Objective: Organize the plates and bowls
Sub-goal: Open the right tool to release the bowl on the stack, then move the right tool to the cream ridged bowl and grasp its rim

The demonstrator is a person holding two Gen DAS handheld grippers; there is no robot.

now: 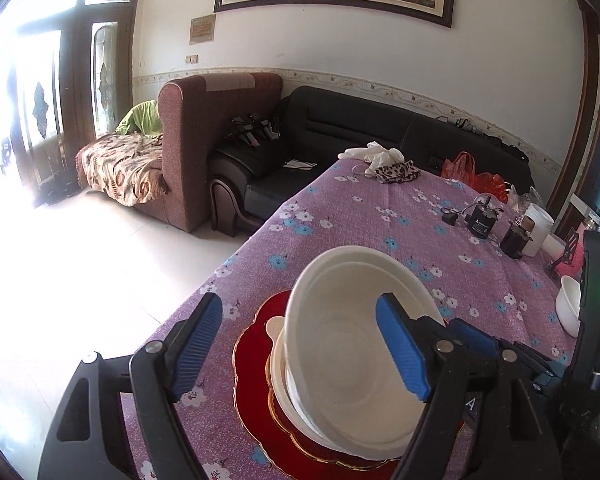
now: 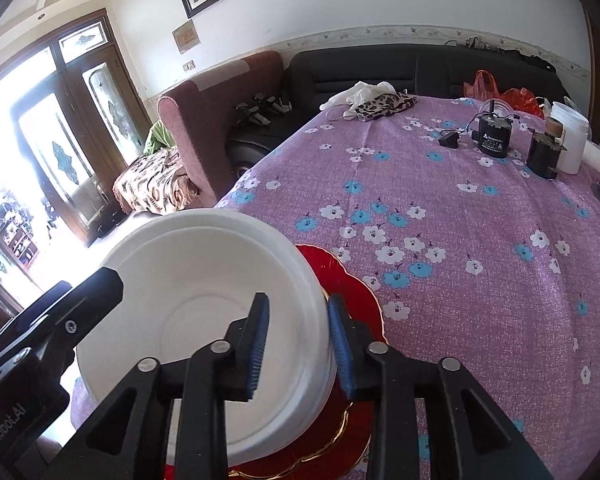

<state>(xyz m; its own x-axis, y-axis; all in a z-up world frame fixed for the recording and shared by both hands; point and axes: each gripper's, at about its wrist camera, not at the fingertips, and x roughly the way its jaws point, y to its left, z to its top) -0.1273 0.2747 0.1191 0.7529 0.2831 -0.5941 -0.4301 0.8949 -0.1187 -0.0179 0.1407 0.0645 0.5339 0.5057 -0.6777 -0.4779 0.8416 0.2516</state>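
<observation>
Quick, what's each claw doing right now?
Left claw: open, astride the white bowl's rim, not gripping.
Right claw: shut on the white bowl's wall, above the red plate.

The right claw (image 2: 298,344) pinches the near wall of a white bowl (image 2: 204,312), one blue-padded finger inside the rim and the other outside. The bowl tilts over a red plate (image 2: 352,296) with a gold edge, lying on the bench (image 2: 460,240) under a purple flowered cloth. At the left edge the other claw (image 2: 80,304) reaches toward the bowl's rim. Far across the bench stand a black cylinder (image 2: 494,136) and a white jar (image 2: 572,136).
</observation>
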